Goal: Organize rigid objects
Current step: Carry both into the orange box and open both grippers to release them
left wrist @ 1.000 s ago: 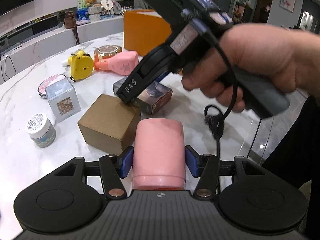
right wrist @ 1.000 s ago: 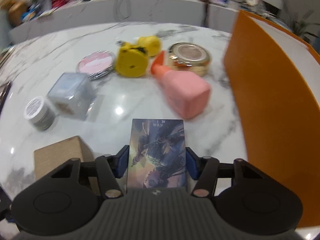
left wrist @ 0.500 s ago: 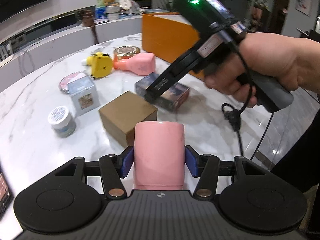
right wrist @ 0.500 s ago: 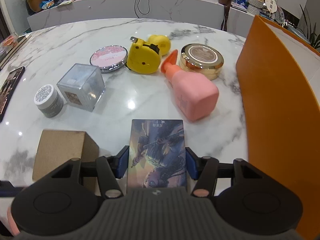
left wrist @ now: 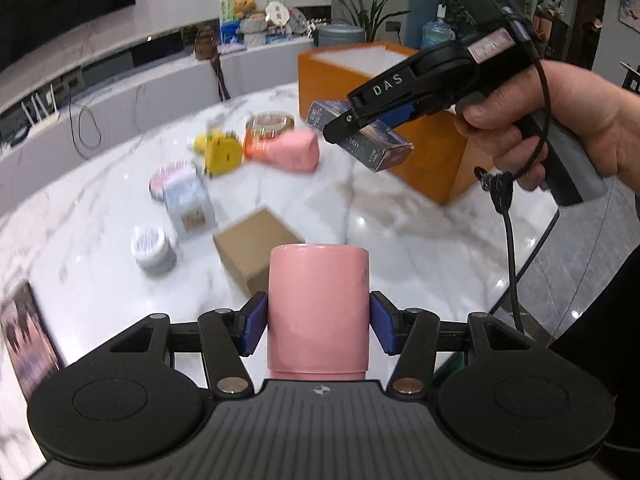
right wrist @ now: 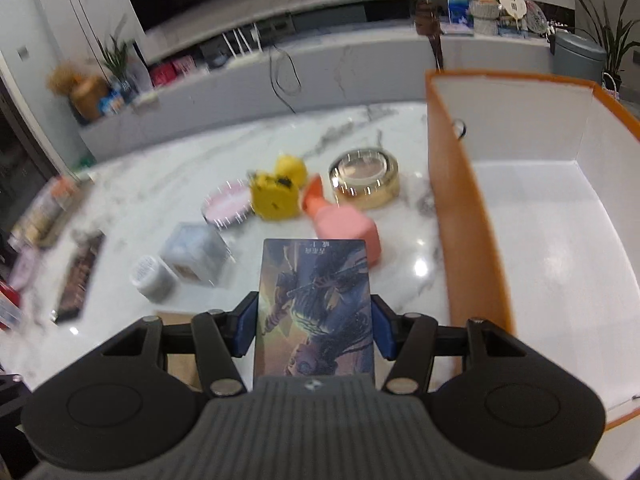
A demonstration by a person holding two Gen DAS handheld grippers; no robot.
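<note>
Counter [left wrist: 400, 248]: white marble, carrying the loose items. Orange box [right wrist: 464, 216]: open-topped, white inside, nothing in it where its floor shows, standing at the counter's right side; judged the place to fill. Cardboard box [left wrist: 248, 248]: brown cube near the front edge. Pink bottle [left wrist: 296, 150]: lying on its side beside a gold tin [right wrist: 364, 178] and a yellow tape measure [right wrist: 274, 196]. Clear cube [right wrist: 194, 252], round pink case [right wrist: 228, 206] and small white jar [left wrist: 152, 246]: grouped at the left, blurred. Left tongs [left wrist: 318, 322]: pinching a pink cup [left wrist: 318, 308] by its sides, lifted clear of the counter, pointed steeply downward. Right tongs [right wrist: 316, 322]: pinching a picture-printed card box [right wrist: 316, 304] across its width, held in the air just beside the orange box's near wall, tilted downward; the right hand [left wrist: 572, 120] wraps the handle. Handling note, as judgement: carry the card box over the wall before lowering, set it flat against a corner to leave room, release only once it rests, and bring the cup after so the two tongs do not crowd.
</note>
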